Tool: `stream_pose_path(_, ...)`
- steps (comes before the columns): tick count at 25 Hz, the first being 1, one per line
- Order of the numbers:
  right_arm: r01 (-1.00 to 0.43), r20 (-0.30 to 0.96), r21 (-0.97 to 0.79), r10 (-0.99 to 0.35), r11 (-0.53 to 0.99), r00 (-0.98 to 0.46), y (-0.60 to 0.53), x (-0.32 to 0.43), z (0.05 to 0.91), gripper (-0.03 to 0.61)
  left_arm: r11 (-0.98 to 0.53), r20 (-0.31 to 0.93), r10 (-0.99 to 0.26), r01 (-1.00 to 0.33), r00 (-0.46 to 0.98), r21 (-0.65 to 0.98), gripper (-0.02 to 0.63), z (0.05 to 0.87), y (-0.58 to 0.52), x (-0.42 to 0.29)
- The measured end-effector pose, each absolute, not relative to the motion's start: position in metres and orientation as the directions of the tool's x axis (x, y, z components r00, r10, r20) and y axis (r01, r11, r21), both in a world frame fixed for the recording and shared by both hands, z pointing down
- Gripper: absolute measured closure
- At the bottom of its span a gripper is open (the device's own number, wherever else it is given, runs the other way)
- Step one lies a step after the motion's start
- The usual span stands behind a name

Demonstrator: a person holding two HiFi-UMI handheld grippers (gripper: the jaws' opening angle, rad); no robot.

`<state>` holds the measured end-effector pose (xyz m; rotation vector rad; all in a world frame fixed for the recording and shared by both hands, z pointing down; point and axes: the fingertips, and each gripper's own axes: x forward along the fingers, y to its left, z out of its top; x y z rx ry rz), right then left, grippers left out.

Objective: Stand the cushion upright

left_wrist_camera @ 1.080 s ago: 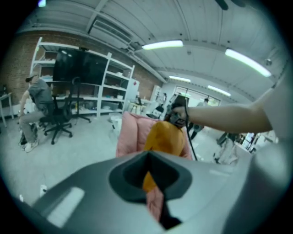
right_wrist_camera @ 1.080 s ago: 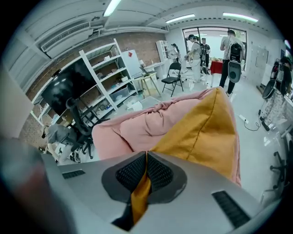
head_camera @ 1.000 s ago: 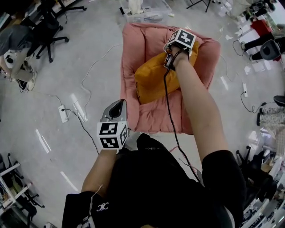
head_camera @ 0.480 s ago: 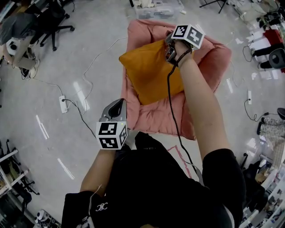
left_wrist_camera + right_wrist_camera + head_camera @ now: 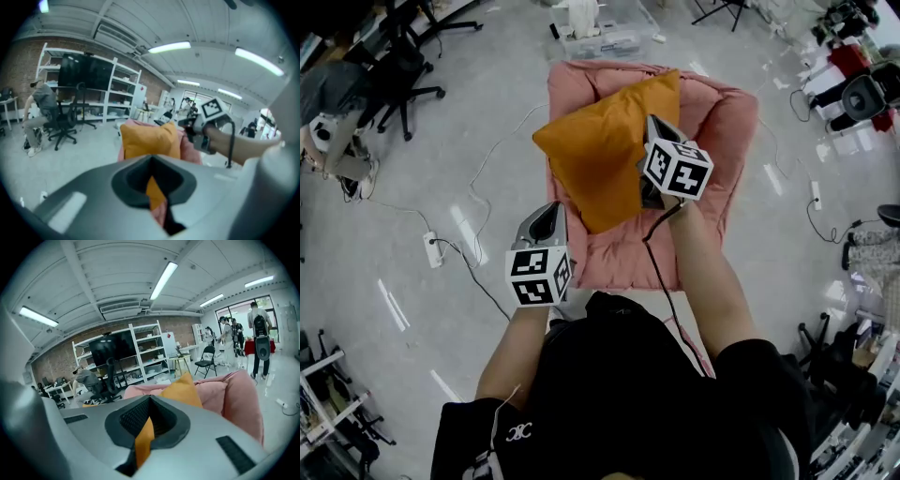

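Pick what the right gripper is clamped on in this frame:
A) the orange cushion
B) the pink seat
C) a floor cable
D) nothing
A: in the right gripper view, orange fabric is pinched between the shut jaws of the right gripper, and the head view puts that gripper at the edge of the orange cushion, which is raised over the pink seat.

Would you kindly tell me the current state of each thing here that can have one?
orange cushion: held up over the seat, tilted on a corner, pinched at its edge.
right gripper: shut on the orange cushion.
left gripper: shut, empty, apart from the cushion.
pink armchair: standing on the floor, cushion over its seat.
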<state>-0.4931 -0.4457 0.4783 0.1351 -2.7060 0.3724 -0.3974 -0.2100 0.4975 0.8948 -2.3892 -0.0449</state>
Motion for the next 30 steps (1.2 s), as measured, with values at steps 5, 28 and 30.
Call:
stream_pose_path(5,-0.103,0.341,-0.13,-0.054,0.986,-0.939,-0.413,-0.428,0.452,0.581,0.74,0.474,-0.65,-0.637,-0.594,0.217,0.614,0.476,-0.231,-0.391)
stream_pose_path(28,-0.125,0.224,-0.058,-0.109,0.99,-0.968,-0.346,-0.292,0.393,0.581,0.623,0.366,-0.756,-0.768,-0.542,0.148,0.614,0.413,-0.25,-0.323)
stream_pose_path(30,-0.126,0.224,-0.056,-0.111,0.99,-0.968,-0.343,-0.289,0.394,0.581,0.622,0.367,-0.756,-0.769,-0.542,0.146,0.614,0.414,-0.248,-0.321)
